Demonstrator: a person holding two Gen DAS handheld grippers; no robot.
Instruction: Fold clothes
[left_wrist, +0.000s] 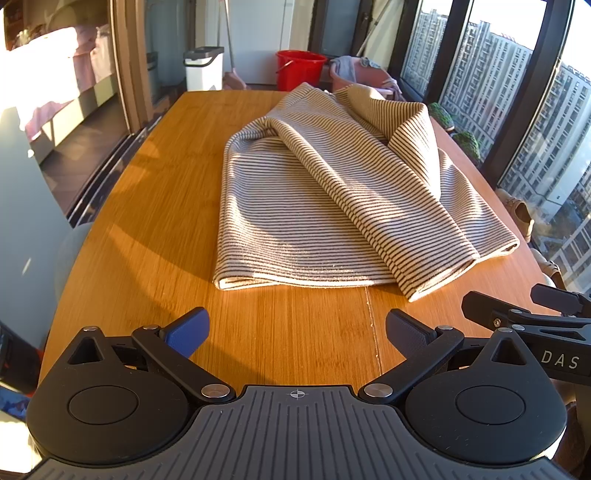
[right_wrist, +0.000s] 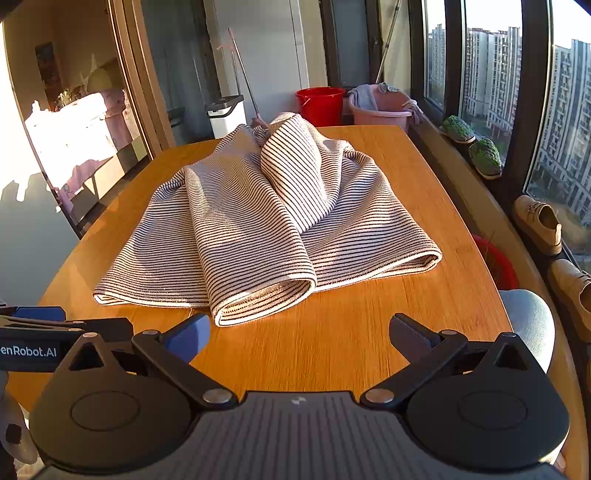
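A beige garment with thin dark stripes (left_wrist: 332, 192) lies rumpled on the wooden table (left_wrist: 155, 229), with a long fold running toward the near edge. It also shows in the right wrist view (right_wrist: 258, 221). My left gripper (left_wrist: 297, 332) is open and empty, above the table short of the garment's near hem. My right gripper (right_wrist: 299, 336) is open and empty, also short of the near hem. The right gripper shows at the right edge of the left wrist view (left_wrist: 524, 317).
Behind the table stand a red bucket (left_wrist: 299, 70), a white bin (left_wrist: 204, 68) and a pink basin with laundry (right_wrist: 380, 107). Windows run along the right, with small plants (right_wrist: 484, 157) and shoes (right_wrist: 539, 221) on the sill. A glass door (right_wrist: 85, 129) is on the left.
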